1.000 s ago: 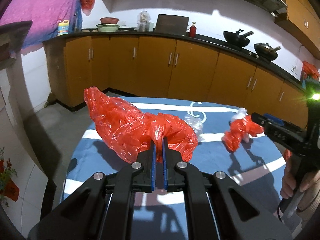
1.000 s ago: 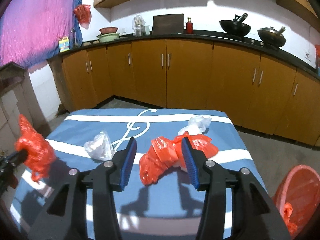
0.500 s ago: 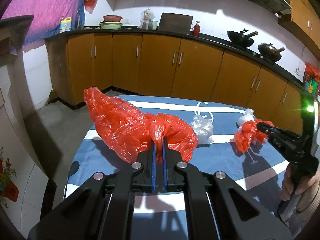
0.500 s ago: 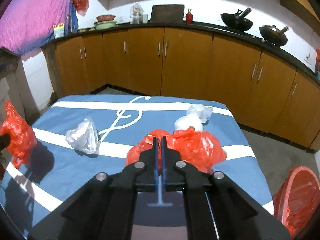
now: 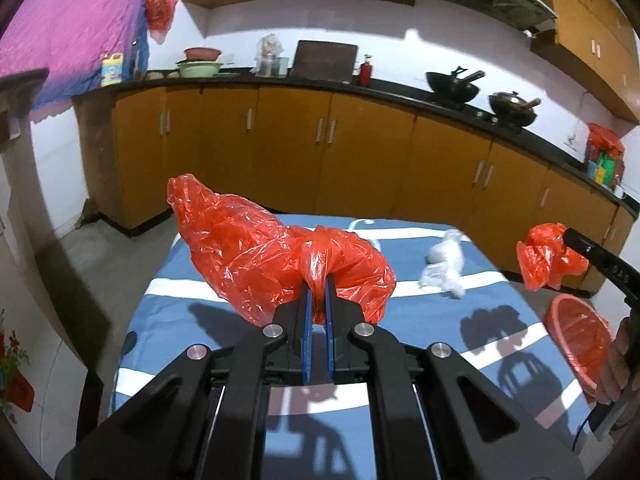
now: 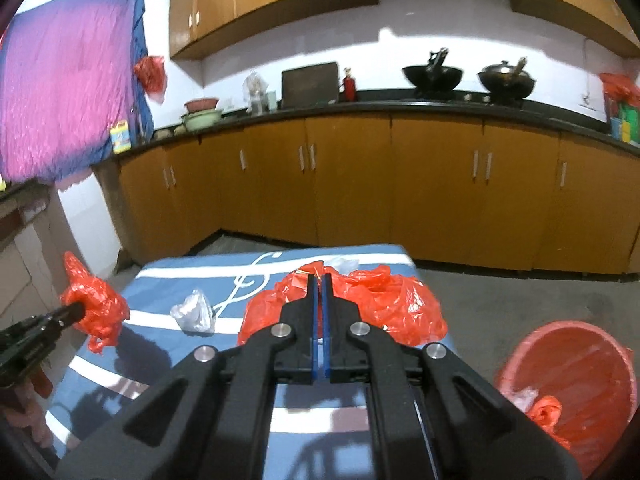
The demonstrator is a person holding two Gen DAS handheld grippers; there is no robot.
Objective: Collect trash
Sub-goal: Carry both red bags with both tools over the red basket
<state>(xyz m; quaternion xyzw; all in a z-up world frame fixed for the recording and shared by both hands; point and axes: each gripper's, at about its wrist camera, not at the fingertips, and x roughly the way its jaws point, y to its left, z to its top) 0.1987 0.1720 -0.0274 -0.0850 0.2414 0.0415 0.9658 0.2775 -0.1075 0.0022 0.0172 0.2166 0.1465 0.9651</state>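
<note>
While my right gripper (image 6: 319, 280) is carrying its crumpled red bag (image 6: 400, 304), the change is plain: a second ago its jaws were standing wide around that bag on the blue striped tablecloth (image 6: 168, 280); they have just been closing, and now they are pinching a fold of the plastic, with the bundle bulging out at 3 o'clock of the fingertips. Seen from the left wrist, that bag is now hanging clear of the table at 3 o'clock, above the red bin (image 5: 576, 344). My left gripper (image 5: 318, 284) is clamping the knotted neck of the larger red bag (image 5: 256, 256), which is billowing toward 10 o'clock, raised off the cloth as before. I am judging both red bags collected and ready for the bin (image 6: 576, 380), which is sitting on the floor at 4 o'clock of the right view (some red and pale scraps are already lying inside). Two clear plastic wads are remaining on the table: one (image 6: 193, 312) at 9 o'clock of my right fingertips, another (image 5: 444, 268) near the far edge. For writing, I am only making out a white musical-clef motif (image 6: 248, 280) on the cloth; the yellow bottle's label (image 5: 112, 70) on the counter is too blurred to read.
</note>
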